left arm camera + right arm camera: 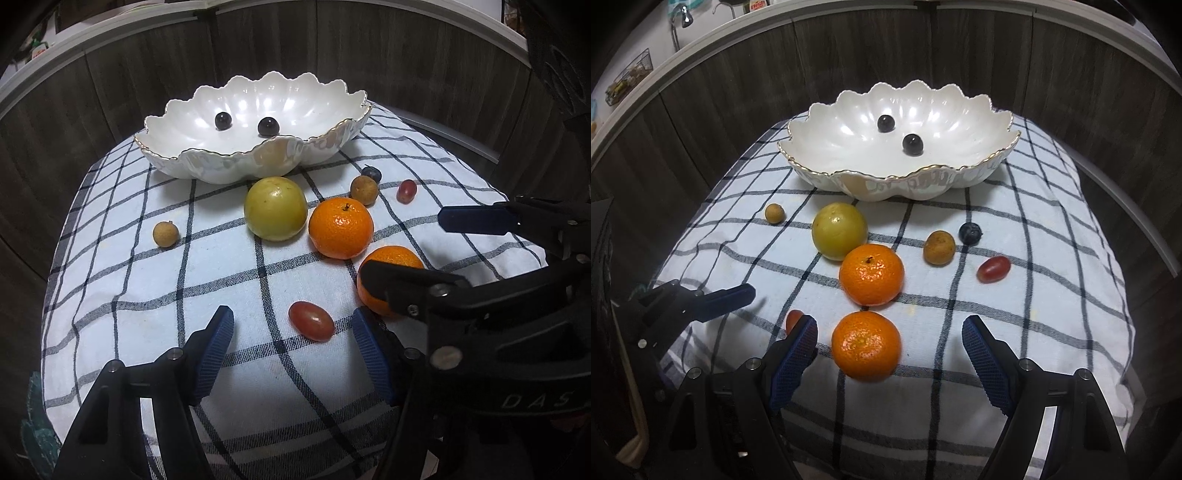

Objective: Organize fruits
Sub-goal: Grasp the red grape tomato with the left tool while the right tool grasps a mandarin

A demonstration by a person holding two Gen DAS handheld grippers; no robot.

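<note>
White scalloped bowl [993, 155] holding two dark grapes [912, 144] | I'm hovering left gripper [291, 347] open around red grape [311, 320] | right gripper [890, 350] open around mandarin [866, 345] | seven more fruits waiting on cloth [1052, 332]

Left wrist view: looks forward and steeply down along the left gripper [291, 354], close over the checked cloth [147, 295], near grape [311, 320] between its fingers. Right wrist view: same forward-down tilt, along the right gripper [890, 354], close above the near orange [866, 345]. Both face the scalloped bowl [207, 166] at the far end, dark panel wall behind. Shared: bowl, cloth, all loose fruit. Each view catches the other gripper at its edge; the left view sits left of the right.
</note>
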